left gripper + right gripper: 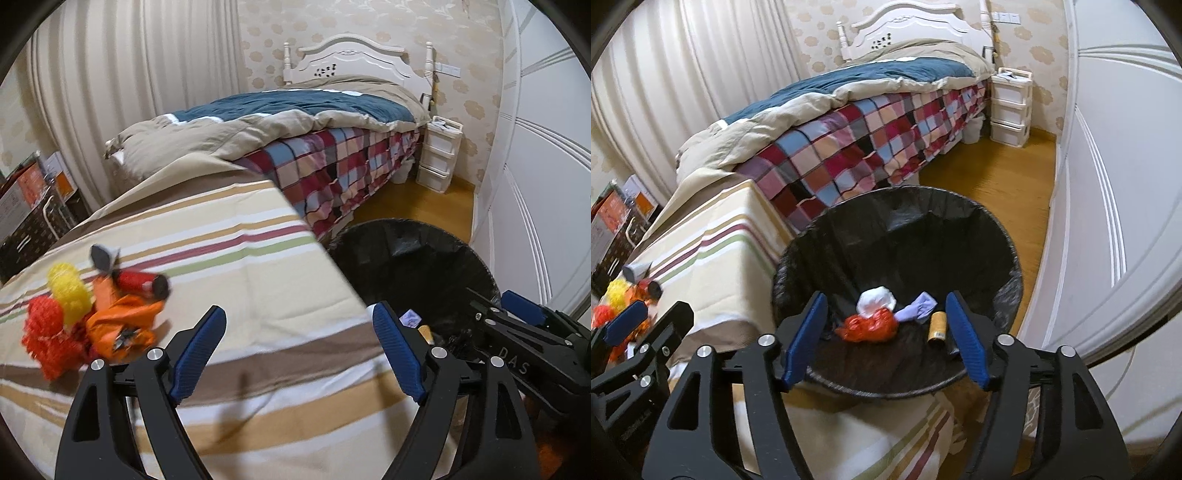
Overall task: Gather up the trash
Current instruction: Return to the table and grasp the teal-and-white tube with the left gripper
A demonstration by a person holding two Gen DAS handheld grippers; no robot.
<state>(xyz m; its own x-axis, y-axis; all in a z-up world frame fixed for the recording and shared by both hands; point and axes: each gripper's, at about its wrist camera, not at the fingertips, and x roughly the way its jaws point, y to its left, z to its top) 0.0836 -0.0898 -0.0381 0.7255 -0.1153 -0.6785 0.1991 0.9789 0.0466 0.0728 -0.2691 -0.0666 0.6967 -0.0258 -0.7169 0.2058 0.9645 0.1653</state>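
Note:
A pile of trash lies on the striped tablecloth [258,280] at the left: yellow mesh [68,291], red mesh [44,332], an orange wrapper [122,321], a red tube [142,282] and a grey scrap [101,256]. My left gripper [299,314] is open and empty over the cloth, to the right of the pile. A bin with a black liner [923,195] stands beside the table. In it lie a white wad [875,301], red plastic [871,326], a lilac scrap [919,308] and a brown tube [937,326]. My right gripper [886,299] hangs open above the bin, holding nothing.
Beyond the table stands a bed [314,122] with a checked blanket. A white drawer unit [1010,107] sits by its head. White wardrobe doors [1108,184] run along the right, past a strip of wooden floor [997,177]. Boxes [29,199] are stacked at the far left.

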